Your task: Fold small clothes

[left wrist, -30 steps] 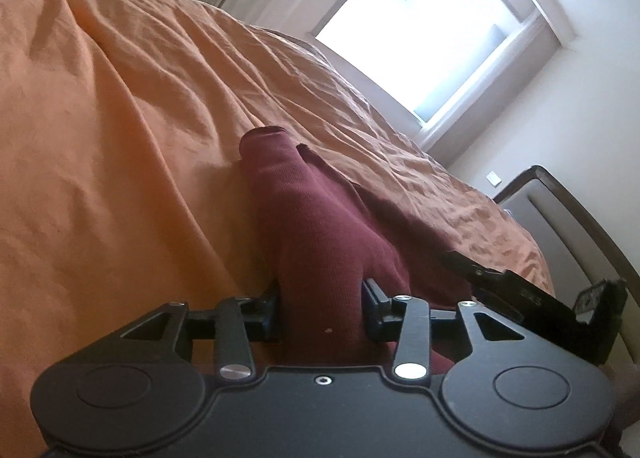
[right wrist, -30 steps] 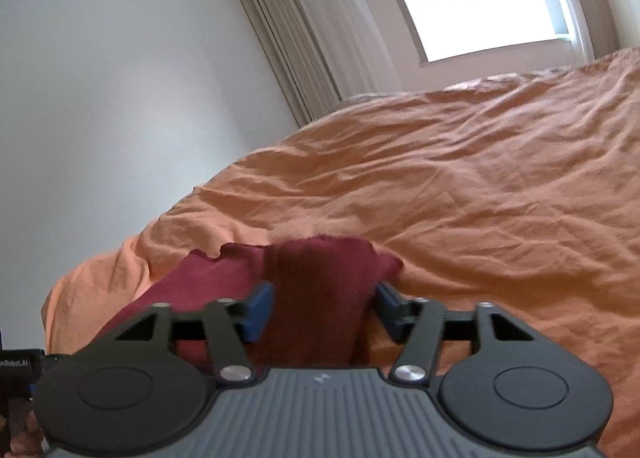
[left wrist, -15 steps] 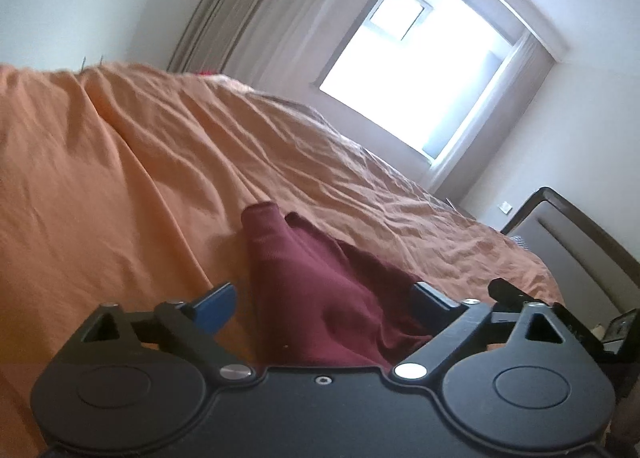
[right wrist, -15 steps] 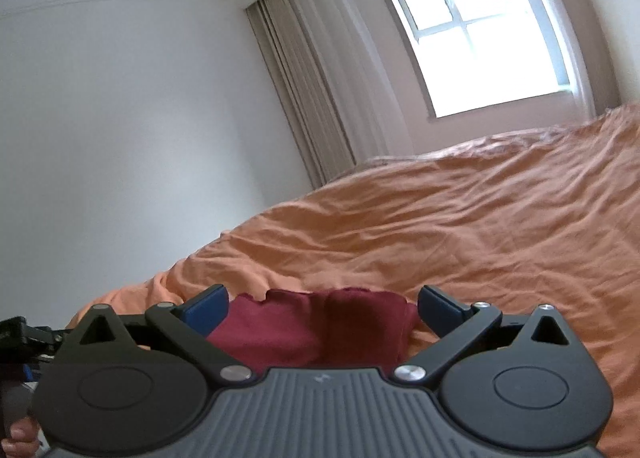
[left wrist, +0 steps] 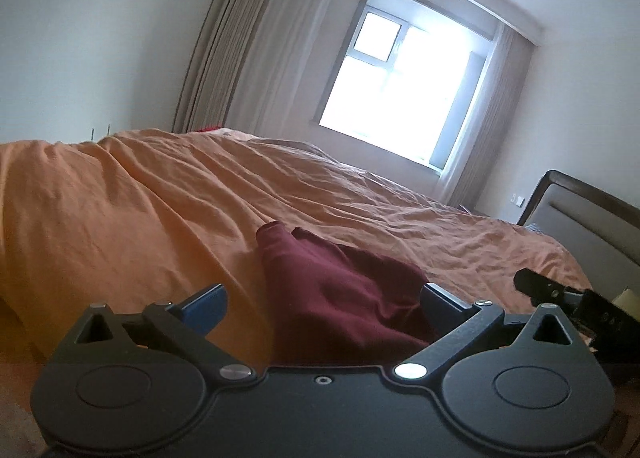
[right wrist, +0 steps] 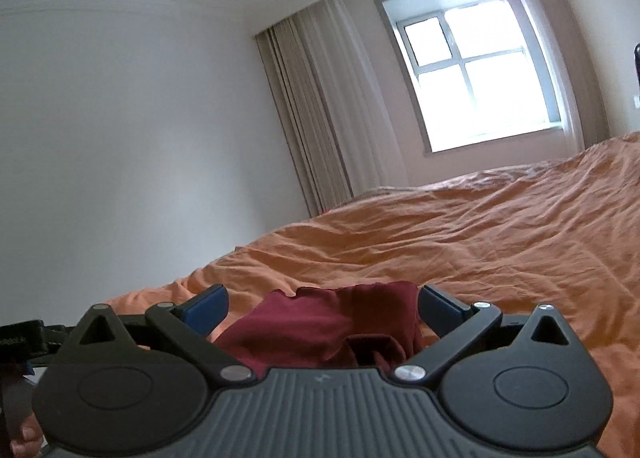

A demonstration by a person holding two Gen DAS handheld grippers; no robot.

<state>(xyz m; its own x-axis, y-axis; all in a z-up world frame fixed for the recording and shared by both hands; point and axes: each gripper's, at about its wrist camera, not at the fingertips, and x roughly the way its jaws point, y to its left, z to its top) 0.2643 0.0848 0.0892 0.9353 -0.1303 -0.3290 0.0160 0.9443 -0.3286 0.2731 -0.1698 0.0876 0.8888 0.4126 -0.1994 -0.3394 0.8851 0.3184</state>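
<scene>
A small dark red garment (left wrist: 340, 294) lies bunched on the orange bedspread (left wrist: 140, 210), folded over itself. My left gripper (left wrist: 322, 298) is open, its blue-padded fingers (left wrist: 204, 304) spread wide on either side of the cloth and not pinching it. In the right wrist view the same garment (right wrist: 320, 322) lies just beyond my right gripper (right wrist: 322, 302), which is open too, fingers (right wrist: 440, 308) apart with the cloth between and below them. The right gripper's black body (left wrist: 576, 306) shows at the right edge of the left wrist view.
The orange bedspread (right wrist: 480, 242) stretches far toward a bright window (left wrist: 400, 94) with grey curtains (right wrist: 320, 118). A padded headboard (left wrist: 592, 214) rises at the right. A white wall (right wrist: 120, 138) stands to the left of the bed.
Both grippers were shut on the red garment a second ago. They have opened, let the cloth drop onto the bed, and lifted and tilted upward.
</scene>
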